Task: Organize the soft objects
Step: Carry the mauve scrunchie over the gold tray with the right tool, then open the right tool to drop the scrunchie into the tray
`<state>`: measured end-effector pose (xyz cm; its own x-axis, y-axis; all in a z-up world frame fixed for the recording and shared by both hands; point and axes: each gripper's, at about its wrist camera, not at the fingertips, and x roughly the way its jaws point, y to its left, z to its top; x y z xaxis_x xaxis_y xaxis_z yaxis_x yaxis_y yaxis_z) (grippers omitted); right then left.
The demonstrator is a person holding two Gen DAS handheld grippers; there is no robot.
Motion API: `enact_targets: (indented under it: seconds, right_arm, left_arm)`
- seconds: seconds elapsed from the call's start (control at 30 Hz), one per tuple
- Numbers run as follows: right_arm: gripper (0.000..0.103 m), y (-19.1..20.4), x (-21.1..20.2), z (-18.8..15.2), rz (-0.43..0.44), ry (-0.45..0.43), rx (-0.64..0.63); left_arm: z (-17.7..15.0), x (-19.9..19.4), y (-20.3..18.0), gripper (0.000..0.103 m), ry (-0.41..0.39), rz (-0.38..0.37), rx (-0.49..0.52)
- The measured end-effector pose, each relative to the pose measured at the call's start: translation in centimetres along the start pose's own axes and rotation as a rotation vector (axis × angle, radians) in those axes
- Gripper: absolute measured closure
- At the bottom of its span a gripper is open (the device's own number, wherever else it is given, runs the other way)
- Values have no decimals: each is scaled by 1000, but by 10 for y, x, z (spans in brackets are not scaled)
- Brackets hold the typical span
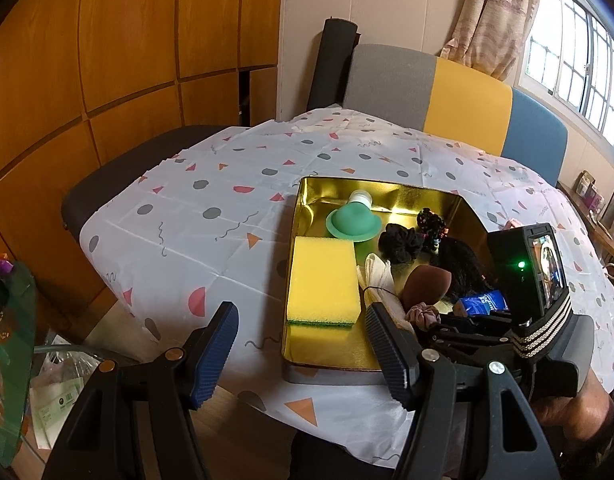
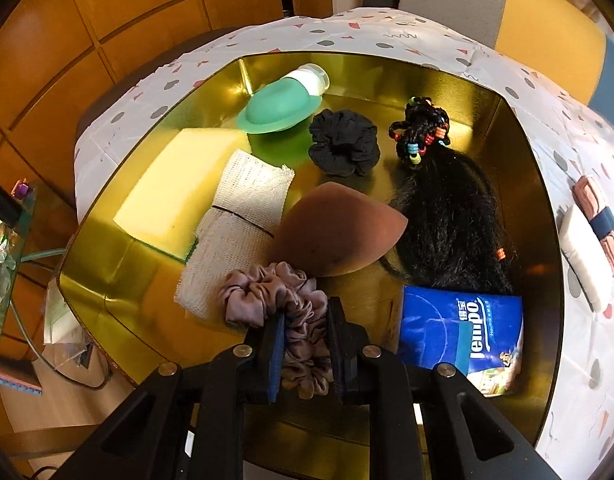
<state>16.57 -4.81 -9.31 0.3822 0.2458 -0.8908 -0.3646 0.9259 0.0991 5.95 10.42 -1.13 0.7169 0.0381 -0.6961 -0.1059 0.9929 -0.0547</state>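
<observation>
Left tongs point(image 1: 303, 354): released, jaws wide, nothing between them, above the worktop point(image 1: 179, 216) edge at the tin's point(image 1: 295, 216) near-left corner.
Sponge point(image 2: 163, 196): tin's 9 o'clock side, against the gauze point(image 2: 243, 216).
Green cap point(image 2: 277, 110): 11 o'clock, bottle point(image 2: 311, 78) behind it.
Black scrunchie point(image 2: 343, 142): centre, toward 12 o'clock.
Puff point(image 2: 335, 232): tin's middle, touching the mauve scrunchie point(image 2: 275, 292).
Right tongs point(image 2: 305, 354): clenched on the mauve scrunchie at 6 o'clock, inside the tin.
Right view only: beaded ties point(image 2: 421, 128) at 1 o'clock, black hair point(image 2: 451, 220) at 3, tissue pack point(image 2: 463, 328) at 5, white block point(image 2: 583, 256) outside on the cloth.
Left view only: chair point(image 1: 455, 88) beyond the worktop, window point(image 1: 575, 60).
</observation>
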Motion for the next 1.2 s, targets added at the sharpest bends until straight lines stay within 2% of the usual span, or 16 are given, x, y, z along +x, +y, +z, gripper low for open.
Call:
enact_targets:
  seconds: [0.07,0.13,0.17,0.2,0.5,0.53,0.6,0.63,0.93,1.2]
  right_arm:
    - [83,0,-2,-2,-11,-6,-2]
    - [76,-2,-2,-3,-5,-5,12]
    - [67,-4,-2,-3,-4,-5,28]
    - [66,-6,-4,-4,-7,-11,38]
    - [65,-6,-20,-12,-21,-57,28]
    - [65,-6,-22,-13,-21,-64,29]
    - [54,-6,-28,-13,-16,-82,33]
    - [52,-6,-31,-13,-18,-93,33]
    - [48,-12,-54,-17,-29,-170,50]
    - [40,-42,-92,-27,-39,-272,117]
  left_arm:
    - [-1,-1,0,36,0,1,2]
    - [-1,-1,0,36,1,4,2]
    - [-1,-1,0,36,2,5,2]
    - [-1,-1,0,36,3,6,3]
    - [-3,-3,-2,36,6,9,8]
    - [-4,-4,-2,36,4,11,9]
    - [-4,-4,-3,36,5,15,10]
    - [-4,-4,-3,36,7,16,9]
    - [-7,-1,-9,36,21,16,29]
    - [-5,2,-13,36,37,-17,19]
